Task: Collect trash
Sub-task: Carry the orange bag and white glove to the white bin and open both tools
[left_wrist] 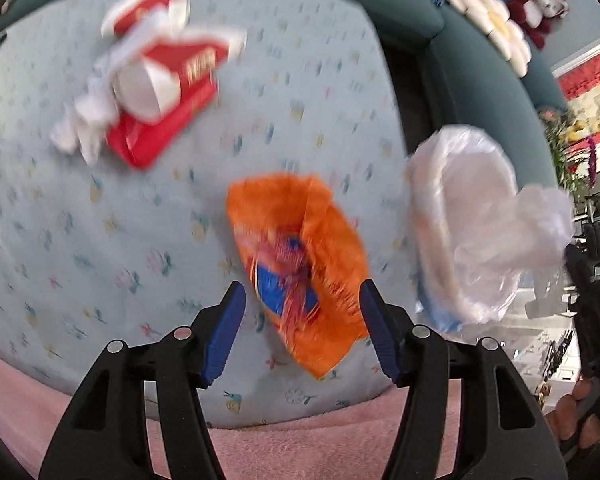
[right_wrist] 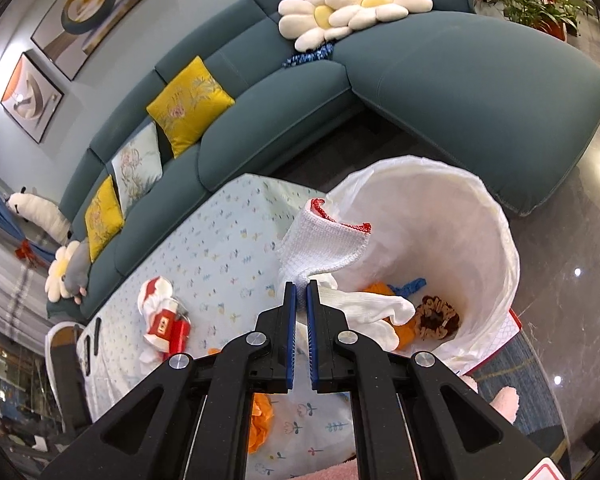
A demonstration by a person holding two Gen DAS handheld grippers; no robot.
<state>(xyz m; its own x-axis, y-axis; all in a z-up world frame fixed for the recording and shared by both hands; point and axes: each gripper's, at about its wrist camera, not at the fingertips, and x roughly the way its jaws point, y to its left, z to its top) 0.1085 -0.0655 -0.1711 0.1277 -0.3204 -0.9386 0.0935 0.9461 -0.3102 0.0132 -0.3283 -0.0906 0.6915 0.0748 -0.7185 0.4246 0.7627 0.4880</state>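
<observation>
Left wrist view: the left claw [left_wrist: 302,312] hangs open over an orange wrapper [left_wrist: 300,256] on the tabletop [left_wrist: 80,220], red-and-white trash [left_wrist: 160,80] farther off. The right claw [right_wrist: 301,304] pinches a white cloth [right_wrist: 324,244] at the lined bin [right_wrist: 480,240] beside the tabletop's right edge.

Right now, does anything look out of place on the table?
Yes. An orange snack wrapper and a crumpled red and white pack lie loose on the flowered tablecloth, outside the bin liner.

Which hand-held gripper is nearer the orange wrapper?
Left. The left hand-held gripper is open astride the orange wrapper; the right hand-held gripper is off beside it, at the bin liner.
</observation>
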